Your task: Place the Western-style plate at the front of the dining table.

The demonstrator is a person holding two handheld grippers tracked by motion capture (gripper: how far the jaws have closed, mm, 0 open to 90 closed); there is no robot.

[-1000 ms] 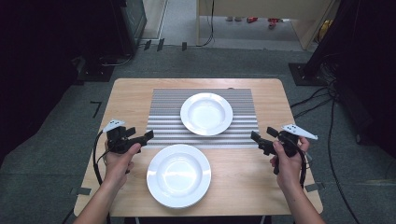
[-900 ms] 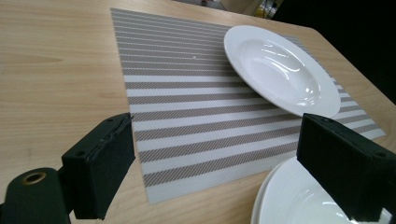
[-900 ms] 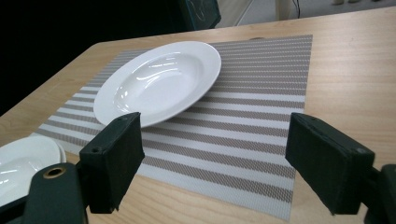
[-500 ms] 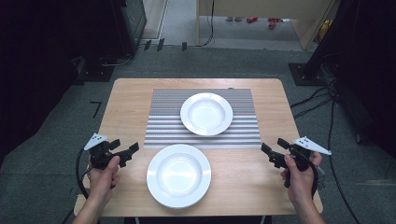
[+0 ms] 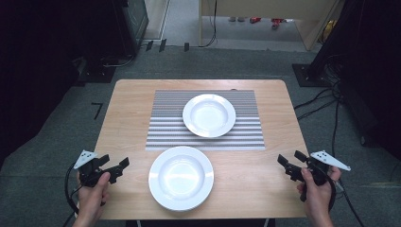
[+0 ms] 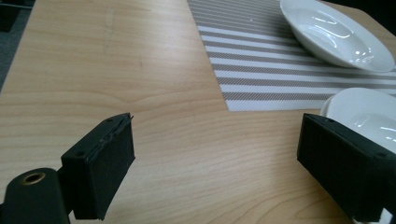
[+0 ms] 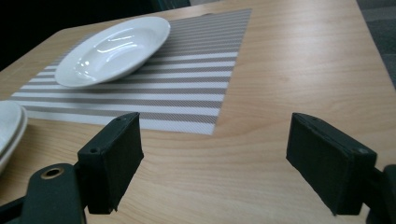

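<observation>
Two white plates rest on the wooden table [image 5: 127, 123]. The far plate [image 5: 209, 115] [image 6: 336, 35] [image 7: 114, 44] lies on a grey striped placemat [image 5: 165, 120] [image 6: 261, 60] [image 7: 187, 84]. Bare wood near the front edge carries the near plate [image 5: 181, 177] [image 6: 369, 116] [image 7: 8, 130]. My left gripper [image 5: 121, 166] [image 6: 219, 163] hovers at the table's front left edge, open and holding nothing, to the left of the near plate. At the front right edge my right gripper [image 5: 289, 161] [image 7: 215, 163] is open too, with only table between its jaws.
Grey carpet surrounds the table, with black stands and cables at the left, back and right. A pale wooden cabinet [image 5: 265, 23] stands at the far back. Cables trail from both grippers off the table's front corners.
Both hands have drawn back toward the front edge and outward, away from the plates. The jaws of both grippers stay open; the plates have not moved.
</observation>
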